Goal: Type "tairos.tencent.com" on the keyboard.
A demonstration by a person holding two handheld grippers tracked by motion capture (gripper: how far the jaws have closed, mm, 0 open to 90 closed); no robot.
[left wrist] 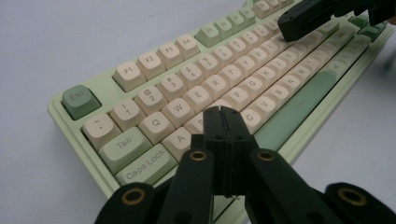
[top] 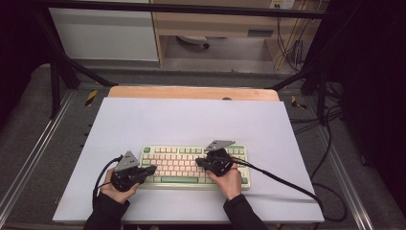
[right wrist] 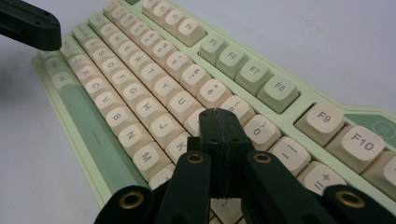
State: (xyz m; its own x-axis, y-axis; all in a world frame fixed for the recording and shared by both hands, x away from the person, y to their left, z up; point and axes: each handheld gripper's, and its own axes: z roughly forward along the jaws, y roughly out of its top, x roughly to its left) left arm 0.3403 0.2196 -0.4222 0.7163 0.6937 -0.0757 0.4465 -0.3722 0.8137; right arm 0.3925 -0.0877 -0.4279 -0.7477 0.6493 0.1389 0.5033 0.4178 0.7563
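Observation:
A pale green keyboard (top: 158, 180) with cream and green keys lies on the white mat near the front. My left gripper (top: 153, 169) hangs over its left end, jaws pressed together with nothing between them; in the left gripper view the tips (left wrist: 223, 112) hover above the keys next to A and S on the keyboard (left wrist: 81, 128). My right gripper (top: 198, 164) is over the right half, also shut and empty; in the right gripper view its tips (right wrist: 219, 114) sit above the keys near J, K and 9 on the keyboard (right wrist: 322, 95). Whether either tip touches a key I cannot tell.
The white mat (top: 191, 120) covers a wooden tabletop (top: 191, 92). A black cable (top: 282, 179) trails right from the right gripper, another loops left of the left hand (top: 101, 175). Black frame bars and loose cables lie beyond the table.

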